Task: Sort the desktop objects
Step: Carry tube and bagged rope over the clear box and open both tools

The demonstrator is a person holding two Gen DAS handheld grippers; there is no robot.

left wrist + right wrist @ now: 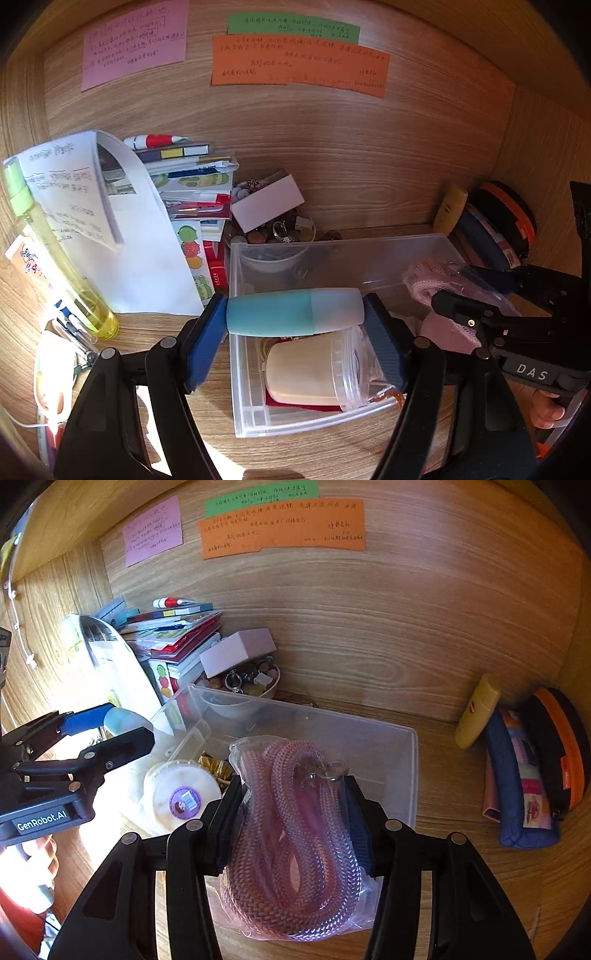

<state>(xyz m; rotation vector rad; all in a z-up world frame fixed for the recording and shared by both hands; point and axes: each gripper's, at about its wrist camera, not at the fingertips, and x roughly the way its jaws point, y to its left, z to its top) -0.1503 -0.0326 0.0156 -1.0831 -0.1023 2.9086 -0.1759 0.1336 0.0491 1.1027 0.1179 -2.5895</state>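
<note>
1. Left gripper (295,317): pads spread fairly wide and pinching a small teal bottle (295,312) end to end, one blue pad on the teal base, the other on the frosted cap.
2. Teal bottle: lying crosswise between the pads, above the near left part of the clear plastic bin (343,254); smooth, rounded, teal body with a pale translucent cap.
3. Right gripper (293,816): pads partly closed, squeezing a bagged pink cord (291,834) from both sides.
4. Bagged pink cord: thick braided rope coiled in loops inside a clear plastic bag, with a metal clasp (325,773) near the top of the coil; held over the near edge of the bin, lower end of the bag hanging in front of the wooden desk (461,775).
5. Inside the bin: a round clear-lidded jar (317,369) lying on its side at the near left, with a purple sticker on its lid in the right wrist view.
6. Beyond the bin, far left: a stack of papers and booklets (184,184), and a bowl of small trinkets (251,683) against the wooden back wall.
7. Far right: a yellow tube (476,710) and pencil cases (524,779) leaning against the wall.
8. On the back wall: pink, green and orange notes (299,62).
</note>
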